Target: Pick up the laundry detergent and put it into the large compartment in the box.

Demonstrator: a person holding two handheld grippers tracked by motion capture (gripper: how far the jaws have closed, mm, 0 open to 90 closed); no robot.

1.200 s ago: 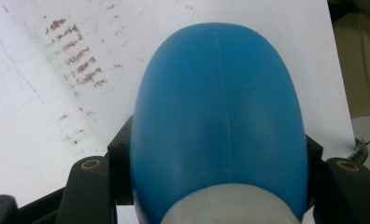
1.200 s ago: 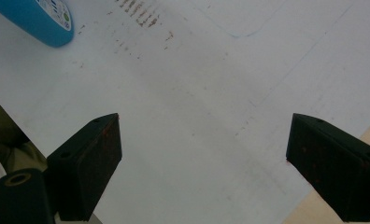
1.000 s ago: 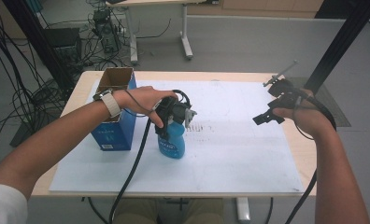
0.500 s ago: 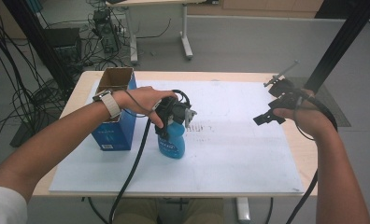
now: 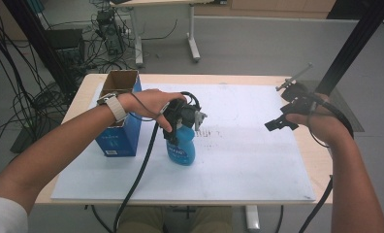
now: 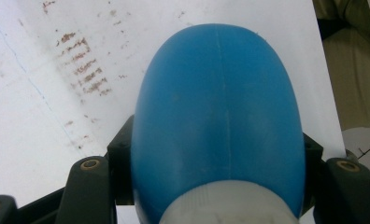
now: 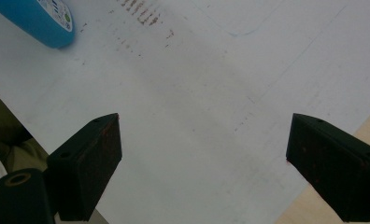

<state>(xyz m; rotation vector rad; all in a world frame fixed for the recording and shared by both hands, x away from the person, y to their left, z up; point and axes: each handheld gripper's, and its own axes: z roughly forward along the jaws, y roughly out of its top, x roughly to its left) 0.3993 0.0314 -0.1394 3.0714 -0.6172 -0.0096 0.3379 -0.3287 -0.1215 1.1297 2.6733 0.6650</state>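
High view: my left gripper (image 5: 179, 127) clamps the blue spray bottle (image 5: 182, 148) at its shoulder, upright beside the cardboard box (image 5: 118, 127), while my right gripper (image 5: 286, 116) hangs released, far right

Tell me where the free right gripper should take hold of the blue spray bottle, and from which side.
Judging by its pose, grip the blue spray bottle low on its rounded body, coming level from its right. The left gripper already clamps the upper part, and the right gripper hangs open on that side.
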